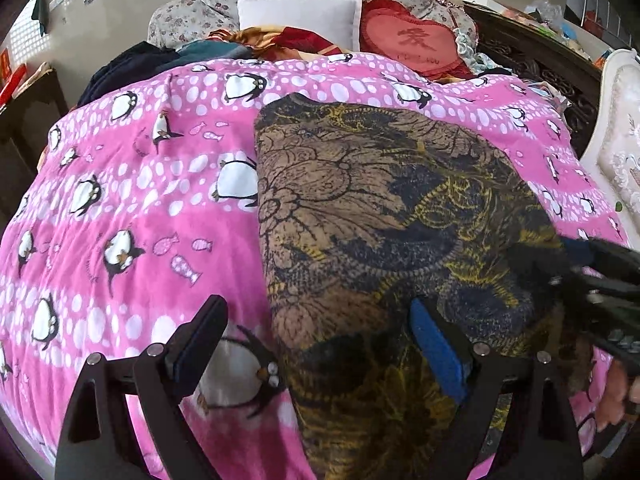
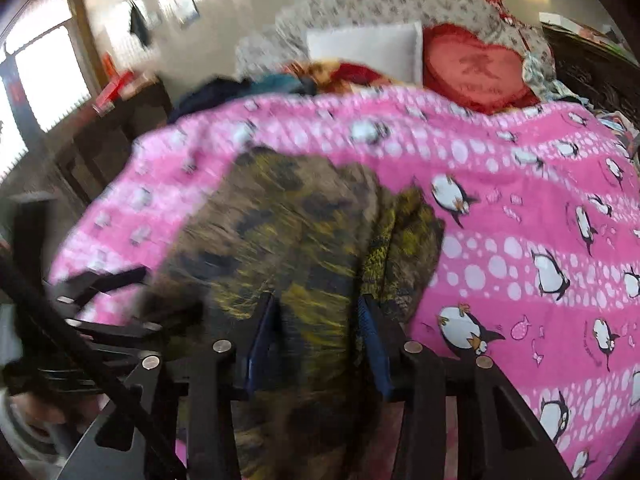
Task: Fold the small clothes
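Note:
A brown, dark blue and yellow floral garment (image 1: 380, 208) lies spread on a pink penguin blanket (image 1: 132, 208). My left gripper (image 1: 320, 320) is open wide across the garment's near left edge, with one pad over the blanket and the blue pad (image 1: 438, 348) over the cloth. In the blurred right wrist view the garment (image 2: 288, 220) shows a fold ridge on its right side. My right gripper (image 2: 316, 320) stands partly open above its near edge, cloth lying between the fingers without being pinched. The right gripper (image 1: 604, 280) also enters the left wrist view at the right edge.
At the bed's head lie a white pillow (image 1: 300, 16), a red heart cushion (image 1: 416, 40), floral bedding and a heap of dark clothes (image 1: 132, 64). A dark carved board (image 1: 532, 60) and a white carved panel (image 1: 616, 152) stand on the right, dark furniture (image 2: 120, 128) on the left.

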Tool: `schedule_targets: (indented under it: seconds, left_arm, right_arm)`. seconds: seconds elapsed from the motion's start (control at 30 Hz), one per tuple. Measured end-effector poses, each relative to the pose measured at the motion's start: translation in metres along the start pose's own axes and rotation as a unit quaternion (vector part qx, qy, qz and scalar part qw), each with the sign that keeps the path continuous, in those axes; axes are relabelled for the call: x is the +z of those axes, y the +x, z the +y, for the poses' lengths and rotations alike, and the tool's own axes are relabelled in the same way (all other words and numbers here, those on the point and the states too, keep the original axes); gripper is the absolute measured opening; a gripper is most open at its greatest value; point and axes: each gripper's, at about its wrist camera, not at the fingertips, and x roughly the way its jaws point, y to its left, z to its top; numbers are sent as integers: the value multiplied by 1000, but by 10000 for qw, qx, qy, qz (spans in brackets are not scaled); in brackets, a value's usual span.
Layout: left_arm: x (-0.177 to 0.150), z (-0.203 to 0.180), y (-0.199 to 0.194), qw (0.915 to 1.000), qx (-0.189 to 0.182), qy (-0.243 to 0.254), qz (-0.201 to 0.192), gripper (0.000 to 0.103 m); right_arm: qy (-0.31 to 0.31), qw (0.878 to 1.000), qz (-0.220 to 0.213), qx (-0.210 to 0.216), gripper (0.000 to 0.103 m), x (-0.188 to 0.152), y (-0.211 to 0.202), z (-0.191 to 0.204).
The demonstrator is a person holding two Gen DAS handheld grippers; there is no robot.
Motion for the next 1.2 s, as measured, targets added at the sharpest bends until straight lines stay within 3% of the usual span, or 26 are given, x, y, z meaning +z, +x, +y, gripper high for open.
schedule_targets:
  seconds: [0.17, 0.37, 0.53, 0.7, 0.87, 1.03, 1.2]
  left_arm:
    - [3, -1, 11, 10000, 32, -34, -5, 95]
    - [1, -3, 4, 9998, 148, -19, -109, 95]
    - [-5, -9, -7, 9992, 316, 40, -225, 95]
    - [-10, -12, -14, 9991, 351, -49, -252, 95]
    - [-16, -13, -26, 9980, 505, -46, -368, 95]
    - [-19, -13, -40, 9968, 576, -88, -547, 95]
    - [-23, -3, -52, 9960, 605, -305, -590, 95]
  right_arm:
    - [125, 9998, 137, 77, 48, -3, 27, -19]
    - [361, 9993, -18, 114, 50, -7, -3, -17]
    - [196, 9996, -166, 133, 50, -26, -35, 1]
    - [45, 9997, 114, -226, 55, -51, -20, 2]
    - [450, 9990, -15, -31, 55, -52, -30, -6]
    - [536, 9978, -368, -133, 74, -43, -51, 3]
    - [505, 9954, -668, -458, 82, -33, -65, 13]
